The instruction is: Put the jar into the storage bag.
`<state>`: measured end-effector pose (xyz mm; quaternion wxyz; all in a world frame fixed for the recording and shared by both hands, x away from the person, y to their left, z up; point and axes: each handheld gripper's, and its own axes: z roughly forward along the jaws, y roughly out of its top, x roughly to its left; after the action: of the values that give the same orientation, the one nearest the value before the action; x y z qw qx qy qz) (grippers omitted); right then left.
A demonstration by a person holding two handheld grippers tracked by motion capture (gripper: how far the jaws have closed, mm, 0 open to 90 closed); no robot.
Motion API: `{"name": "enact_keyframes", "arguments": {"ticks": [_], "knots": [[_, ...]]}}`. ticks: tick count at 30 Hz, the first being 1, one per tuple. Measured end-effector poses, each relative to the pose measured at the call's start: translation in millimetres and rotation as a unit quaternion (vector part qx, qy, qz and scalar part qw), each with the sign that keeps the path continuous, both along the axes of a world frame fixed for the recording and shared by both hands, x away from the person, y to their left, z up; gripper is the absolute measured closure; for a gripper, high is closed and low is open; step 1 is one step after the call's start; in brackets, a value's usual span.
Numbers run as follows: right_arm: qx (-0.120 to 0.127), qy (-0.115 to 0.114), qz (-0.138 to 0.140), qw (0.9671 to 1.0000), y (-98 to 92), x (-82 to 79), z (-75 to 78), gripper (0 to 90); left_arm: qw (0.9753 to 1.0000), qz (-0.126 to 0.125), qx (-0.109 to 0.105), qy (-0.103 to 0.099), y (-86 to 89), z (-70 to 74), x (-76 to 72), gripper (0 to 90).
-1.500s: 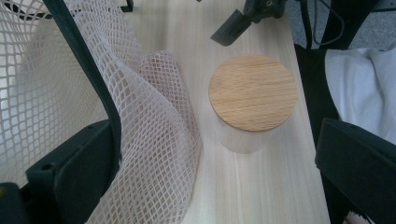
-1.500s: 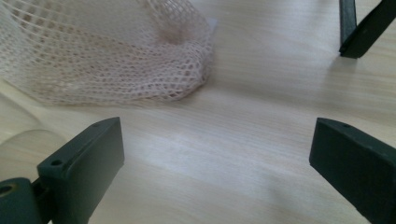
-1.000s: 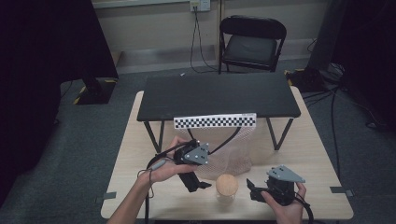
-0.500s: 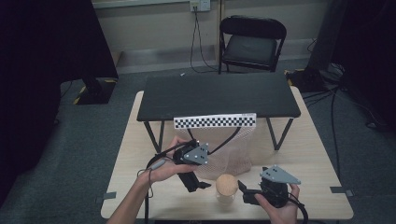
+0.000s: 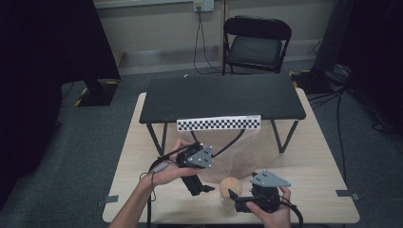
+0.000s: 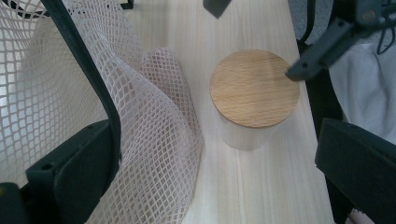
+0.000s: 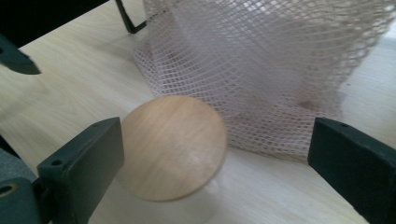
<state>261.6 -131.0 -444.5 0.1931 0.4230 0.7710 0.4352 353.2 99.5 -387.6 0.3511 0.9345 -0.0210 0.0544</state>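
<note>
A small white jar with a round wooden lid (image 5: 230, 186) stands upright near the front edge of the light wooden table (image 5: 313, 161). Behind it and to its left lies a white mesh bag (image 5: 228, 152). My left gripper (image 5: 199, 186) hangs over the jar's left side, open, jaws pointing down. In its own view the jar (image 6: 254, 88) sits between the wide jaws, and the mesh (image 6: 154, 135) drapes by the left jaw, with a black band along it. My right gripper (image 5: 236, 200) is open and points left at the jar. The lid (image 7: 170, 144) sits near its left jaw.
A black table (image 5: 223, 97) with a checkered strip (image 5: 218, 123) stands over the far half of the wooden table, and a black folding chair (image 5: 256, 42) is behind it. Cables trail from both grippers. Tape marks (image 5: 344, 194) sit by the table's side edges.
My right gripper has moved left and closer to the jar, its jaws now beside the lid. The left gripper and the mesh bag have hardly moved.
</note>
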Motion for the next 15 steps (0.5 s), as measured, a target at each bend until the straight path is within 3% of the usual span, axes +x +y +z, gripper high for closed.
{"name": "enact_keyframes", "arguments": {"ticks": [6,10,15], "knots": [[-0.006,0.006,0.023,0.9997,14.9,0.7,-4.0,5.3,1.0,-0.001,0.0,-0.001,0.0,0.3,-0.5,0.4],[-0.023,0.011,0.035,0.9991,24.1,1.2,-8.3,7.5,1.0,-0.001,0.0,-0.002,0.4,0.6,-1.0,0.4],[-0.037,0.026,0.035,0.9984,29.2,4.7,-15.7,10.1,1.0,-0.003,-0.001,-0.003,0.6,1.5,-1.9,0.4]]}}
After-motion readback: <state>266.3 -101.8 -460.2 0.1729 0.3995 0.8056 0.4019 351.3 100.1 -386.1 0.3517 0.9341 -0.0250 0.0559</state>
